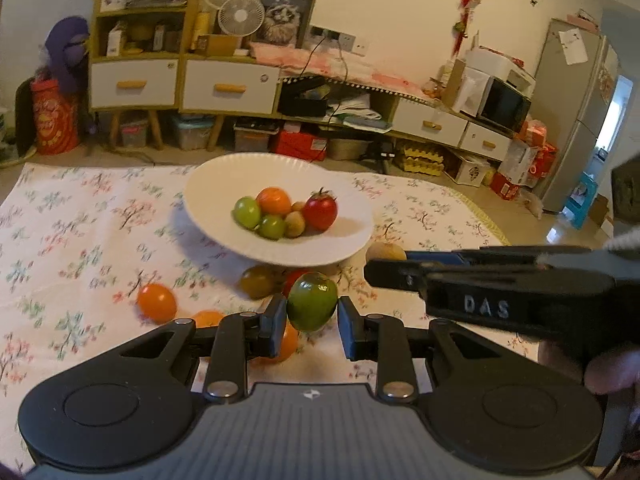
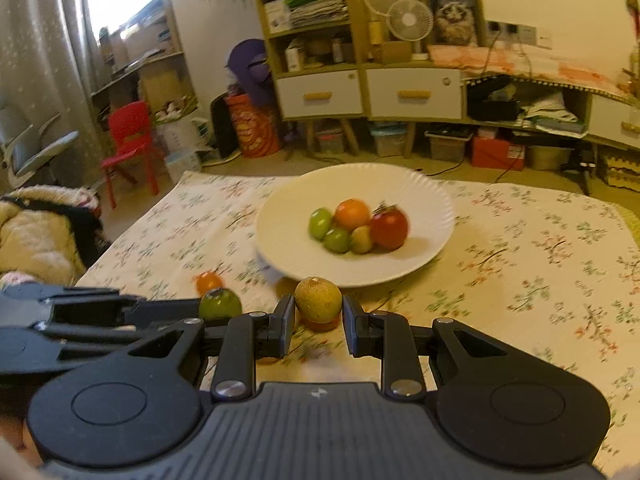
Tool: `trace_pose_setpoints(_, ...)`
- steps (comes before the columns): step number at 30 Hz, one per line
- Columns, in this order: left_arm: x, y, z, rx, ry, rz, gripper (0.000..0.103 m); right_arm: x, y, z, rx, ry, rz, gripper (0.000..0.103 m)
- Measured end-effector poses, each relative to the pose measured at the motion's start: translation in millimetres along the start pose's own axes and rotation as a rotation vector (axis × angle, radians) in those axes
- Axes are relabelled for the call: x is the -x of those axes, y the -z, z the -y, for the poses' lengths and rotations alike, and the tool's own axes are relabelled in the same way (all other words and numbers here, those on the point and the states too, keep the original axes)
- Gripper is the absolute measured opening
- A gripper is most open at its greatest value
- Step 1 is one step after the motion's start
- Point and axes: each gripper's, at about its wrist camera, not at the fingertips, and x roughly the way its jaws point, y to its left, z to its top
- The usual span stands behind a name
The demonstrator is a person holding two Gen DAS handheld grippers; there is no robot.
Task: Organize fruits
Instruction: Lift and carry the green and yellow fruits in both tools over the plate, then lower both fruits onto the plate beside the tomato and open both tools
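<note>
On the left of the bench [image 1: 60, 240], with its flowery cloth, an orange fruit [image 1: 157, 301] lies loose, and another orange fruit [image 1: 206, 318] lies just beside it. Next comes the left gripper [image 1: 312, 320]. It is pinching a green fruit [image 1: 312, 301] between its two pads, up off the cloth. Behind it is the white plate [image 1: 224, 184], which already holds green, orange, red and small brown fruits in a little heap. To the right is the right gripper [image 2: 318, 322]. It is pinching a round brown fruit [image 2: 318, 299].

The job now looks like carrying both fruits to the plate. To do it well, keep each squeeze firm but gentle so nothing gets squashed or pops out. Bring each fruit low over a bare part of the plate, beside the heap, and only then let go. That way they should not bounce or roll off. Keep the two grippers apart so they do not bump.
</note>
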Motion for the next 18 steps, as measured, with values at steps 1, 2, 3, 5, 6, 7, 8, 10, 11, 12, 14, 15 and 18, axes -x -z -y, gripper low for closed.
trace_pose_setpoints(1, -2, -1, 1, -0.008, -0.003, 0.001, 0.025, -1, -2, 4, -0.003, 0.007, 0.004, 0.023)
trace_pose_setpoints(2, -5, -2, 2, -0.014, -0.006, -0.002, 0.025, -3, -5, 7, -0.006, 0.013, 0.006, 0.023)
trace_pose_setpoints(3, -8, -3, 2, -0.019, -0.009, -0.003, 0.025, -5, -7, 10, -0.010, 0.017, 0.004, 0.023)
trace_pose_setpoints(5, -13, -6, 2, -0.028, -0.015, -0.005, 0.025, -10, -12, 18, -0.018, 0.016, 0.002, 0.023)
trace_pose_setpoints(6, -15, -8, 2, -0.033, -0.018, -0.004, 0.025, -14, -14, 20, -0.020, 0.012, -0.003, 0.023)
trace_pose_setpoints(7, -19, -11, 3, -0.039, -0.021, -0.003, 0.025, -18, -17, 24, -0.028, 0.011, -0.006, 0.023)
trace_pose_setpoints(8, -22, -13, 3, -0.043, -0.023, -0.001, 0.025, -22, -19, 27, -0.041, 0.011, -0.013, 0.023)
trace_pose_setpoints(10, -30, -20, 3, -0.044, -0.027, 0.004, 0.025, -31, -23, 35, -0.081, -0.005, -0.034, 0.023)
trace_pose_setpoints(11, -33, -23, 3, -0.042, -0.026, 0.006, 0.025, -32, -24, 40, -0.098, -0.012, -0.039, 0.023)
trace_pose_setpoints(12, -37, -26, 3, -0.039, -0.026, 0.005, 0.025, -36, -25, 43, -0.111, -0.019, -0.049, 0.023)
trace_pose_setpoints(14, -47, -30, 3, -0.036, -0.031, -0.003, 0.025, -43, -27, 49, -0.126, -0.019, -0.067, 0.023)
trace_pose_setpoints(15, -51, -31, 3, -0.035, -0.037, -0.004, 0.025, -45, -27, 51, -0.133, -0.018, -0.073, 0.023)
trace_pose_setpoints(18, -63, -32, 3, -0.044, -0.047, -0.011, 0.025, -53, -28, 58, -0.166, -0.019, -0.086, 0.023)
